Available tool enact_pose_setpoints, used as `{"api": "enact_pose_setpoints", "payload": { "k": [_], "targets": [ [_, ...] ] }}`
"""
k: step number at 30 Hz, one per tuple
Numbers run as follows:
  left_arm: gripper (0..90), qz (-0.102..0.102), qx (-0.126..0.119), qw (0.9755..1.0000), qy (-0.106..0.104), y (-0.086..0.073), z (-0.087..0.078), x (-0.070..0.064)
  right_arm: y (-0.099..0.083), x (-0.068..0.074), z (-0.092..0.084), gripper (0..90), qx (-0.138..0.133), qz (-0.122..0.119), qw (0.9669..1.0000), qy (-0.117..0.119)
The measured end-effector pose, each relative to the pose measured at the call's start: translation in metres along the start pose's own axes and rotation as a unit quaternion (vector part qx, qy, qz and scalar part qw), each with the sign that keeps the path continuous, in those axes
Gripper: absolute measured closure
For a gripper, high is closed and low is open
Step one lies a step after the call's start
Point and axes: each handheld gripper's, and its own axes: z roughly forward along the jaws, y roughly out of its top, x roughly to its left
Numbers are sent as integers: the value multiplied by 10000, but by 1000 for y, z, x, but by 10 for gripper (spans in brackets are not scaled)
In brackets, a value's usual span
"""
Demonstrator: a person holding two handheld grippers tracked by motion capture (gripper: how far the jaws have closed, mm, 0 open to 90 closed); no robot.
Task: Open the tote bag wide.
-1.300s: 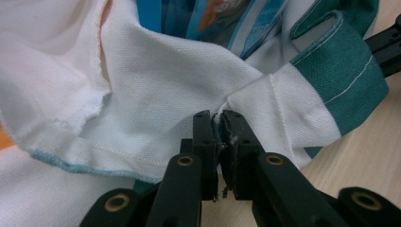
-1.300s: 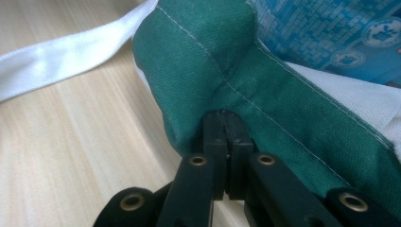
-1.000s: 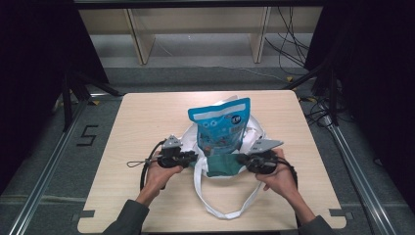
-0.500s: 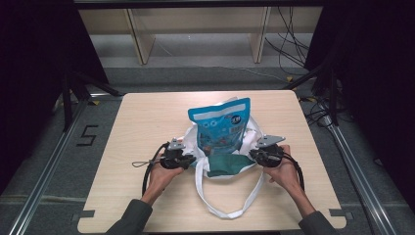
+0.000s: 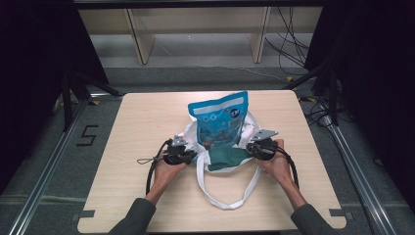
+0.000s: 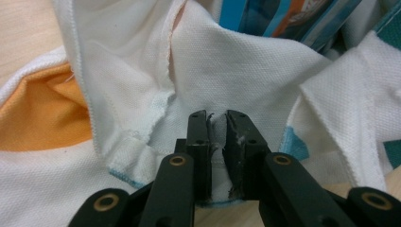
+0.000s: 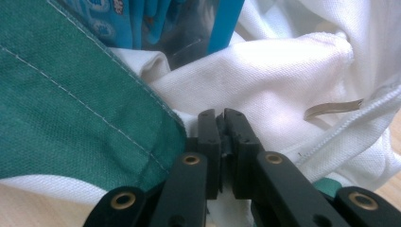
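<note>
Fingers of left gripper (image 6: pixel 216 142) and right gripper (image 7: pixel 222 142) clenched on white tote bag (image 5: pixel 201 128) rim, either side; likely holding mouth wide around blue snack pouch (image 5: pixel 219 122).

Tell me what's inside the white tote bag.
A blue snack packet stands in the white tote bag, its top half sticking out above the rim. Both grippers pinch the bag's cloth. The bag's walls hide the packet's lower part and anything beneath it.

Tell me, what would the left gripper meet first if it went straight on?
Probably more white bag cloth: the left gripper is already shut on a fold of it. The blue packet seems farther behind, though depth is unclear.
</note>
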Motion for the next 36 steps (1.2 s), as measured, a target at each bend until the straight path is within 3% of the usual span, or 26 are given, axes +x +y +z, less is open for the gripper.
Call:
{"api": "enact_pose_setpoints", "payload": {
  "k": [4, 5, 7, 8, 9, 11, 12, 14, 15, 16, 18, 19, 22, 27, 32, 33, 34, 36],
  "targets": [
    [707, -132, -146, 9998, -41, 2, -5, 2, -2, -3, -4, 788, -141, 212, 9996, 73],
    [675, -142, -172, 9997, -52, 3, -8, 3, -2, -5, -4, 770, -323, 141, 9993, 79],
    [639, -198, -255, 9994, -83, 4, -15, 5, -2, -6, -11, 747, -387, 385, 9983, 218],
    [622, -96, -227, 9996, -115, 4, -20, 7, -2, -9, -15, 733, -430, 341, 9982, 240],
    [599, -135, -244, 9995, -118, 5, -24, 7, -2, -8, -20, 727, -415, 459, 9978, 239],
    [570, -295, -381, 9987, -161, 5, -31, 6, -3, -11, -28, 716, -607, 466, 9968, 221],
    [557, -219, -339, 9990, -201, 6, -37, 8, -3, -12, -32, 704, -650, 490, 9964, 249],
    [526, -443, -483, 9972, -363, 7, -44, 5, -4, -10, -41, 680, -628, 756, 9948, 266],
    [508, -454, -495, 9969, -420, 7, -48, 3, -5, -13, -43, 671, -700, 616, 9953, 274],
    [494, -426, -519, 9969, -413, 8, -51, 0, -6, -10, -46, 662, -725, 784, 9938, 295],
    [475, -299, -529, 9972, -426, 9, -57, -5, -7, -11, -51, 647, -737, 577, 9952, 287],
    [464, -273, -521, 9973, -440, 9, -59, -7, -7, -7, -54, 638, -743, 786, 9937, 299],
    [424, -237, -485, 9974, -467, 8, -64, -15, -7, -9, -58, 580, -800, 591, 9948, 206],
    [362, -174, -459, 9975, -500, 2, -73, -24, -10, -6, -65, 500, -829, 723, 9938, 173],
    [349, -176, -516, 9971, -529, -2, -84, -28, -14, -3, -71, 474, -804, 664, 9944, 196],
    [343, -152, -544, 9970, -534, -2, -85, -29, -15, 1, -73, 472, -729, 817, 9937, 219],
    [332, -108, -523, 9972, -517, -3, -87, -30, -16, -1, -73, 468, -792, 674, 9944, 183],
    [324, -86, -524, 9973, -508, -6, -88, -32, -17, 2, -77, 462, -808, 633, 9945, 197]
  ]
}}
